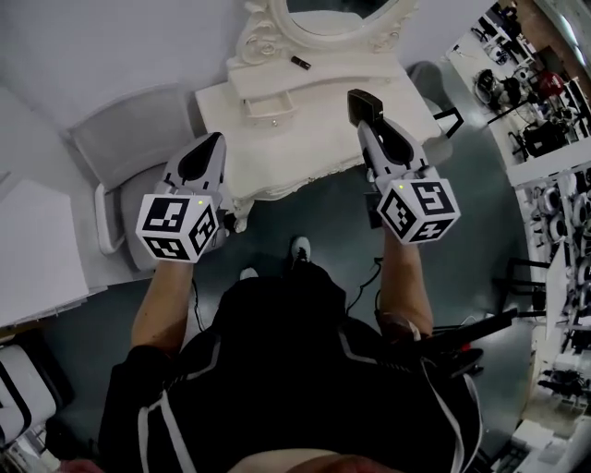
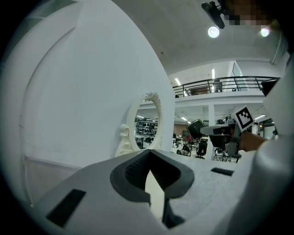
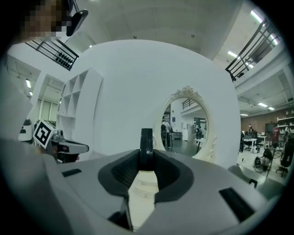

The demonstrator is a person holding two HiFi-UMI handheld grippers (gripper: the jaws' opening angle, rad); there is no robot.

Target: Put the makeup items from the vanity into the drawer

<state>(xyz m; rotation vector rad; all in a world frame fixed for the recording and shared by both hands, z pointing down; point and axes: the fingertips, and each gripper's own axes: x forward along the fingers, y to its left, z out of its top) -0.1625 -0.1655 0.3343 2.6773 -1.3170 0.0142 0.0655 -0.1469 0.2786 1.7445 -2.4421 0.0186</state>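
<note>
Gripping a flat black makeup item in the right gripper - pads pressing on both faces, the item standing edge-on and projecting just past the fingertips. Hovering with it above the right part of the white vanity, apart from the surface.

Lying well ahead of that gripper and to its left: a second small black item, resting on the vanity's raised back shelf, just below the oval mirror. Sitting nearer, ahead and between the two grippers, a small drawer unit with a knob on its front - not telling from these views whether it is pulled out.

Showing the left gripper with jaws clenched tip to tip, nothing between them. Hanging level with the right gripper and well to its left, over the vanity's front left corner. Standing just beyond the left gripper's outer side, a grey chair.
</note>
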